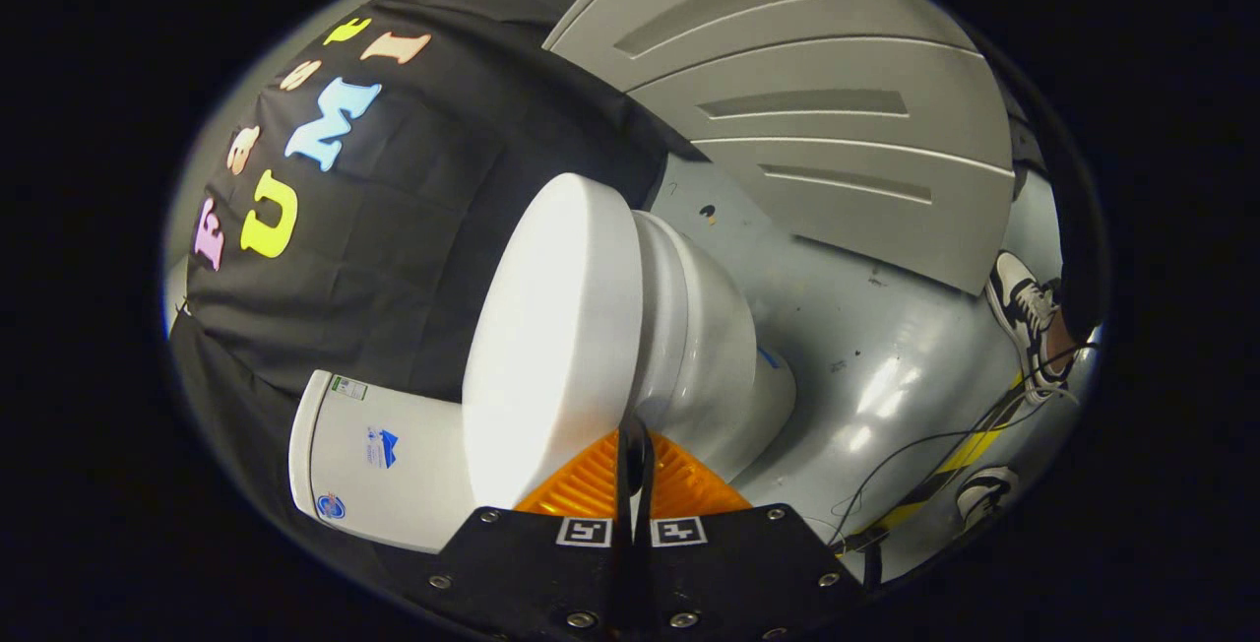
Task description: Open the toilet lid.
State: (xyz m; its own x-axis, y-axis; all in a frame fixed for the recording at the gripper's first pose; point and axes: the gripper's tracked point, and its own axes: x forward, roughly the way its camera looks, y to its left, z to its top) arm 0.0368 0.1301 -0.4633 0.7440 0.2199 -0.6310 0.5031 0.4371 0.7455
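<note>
My jaws (633, 445) are closed, the two fingers pressed together with only a thin slit between them, nothing gripped. View is rolled sideways, so the toilet appears tipped over.

Toilet lid (551, 337): white, closed, lying flat against the seat rim. It sits just ahead of my fingertips, its near edge right at the tips. Whether I'm touching the lid edge or just short of it, I can't tell. The tips line up roughly with the seam between lid and bowl (704, 356).

Tank (379, 460): white, stickers on it, joined to the lid's hinge end and backed against the black cloth wall (394, 228).

Floor (866, 366): glossy grey, a few scuffs and dark marks, glare patches beside the bowl's base. A grey ribbed panel (807, 120) with recessed slots stands beyond the toilet.

A person's shoe (1024, 312), dark with white laces, is on the floor well apart from the bowl; a second shoe (984, 494) is closer to me. Thin black cables (925, 445) trail across the floor near them, over a yellow-and-black stripe (970, 455).
</note>
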